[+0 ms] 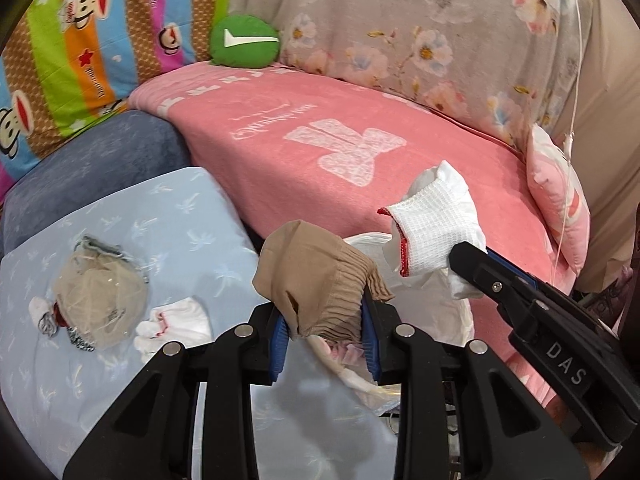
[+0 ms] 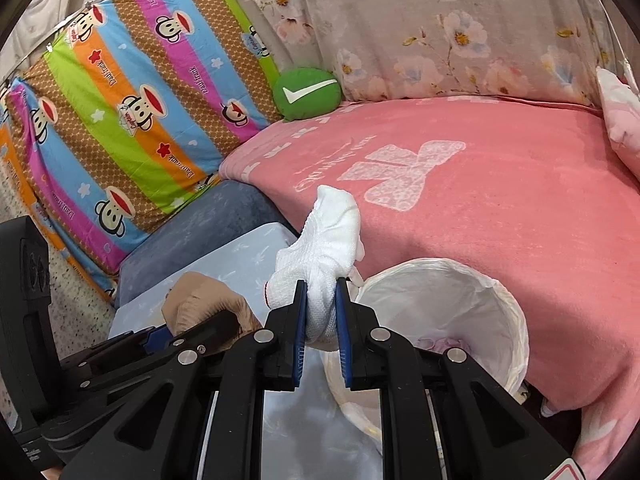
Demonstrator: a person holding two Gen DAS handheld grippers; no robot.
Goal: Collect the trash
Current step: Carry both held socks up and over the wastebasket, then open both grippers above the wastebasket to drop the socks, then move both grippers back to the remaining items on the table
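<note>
pink blanket [image 2: 500, 216] with a pale bow print; green cushion [image 2: 308, 92] with a white tick; striped sheet [image 2: 132, 120] — orange, blue, magenta, lime, brown dots, monkey faces. tan stocking [image 1: 316, 280], white glove [image 1: 432, 228] edged red, pale blue pillow [image 1: 160, 216] with white sprigs.

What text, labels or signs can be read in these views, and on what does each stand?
"DAS": on the black body of the right tool.
"Paul Frank": repeated on the striped monkey-print cloth, small and turned.
White check mark, no words: on the green cushion.
Cursive script on the pink blanket: upside down, unreadable.
</note>
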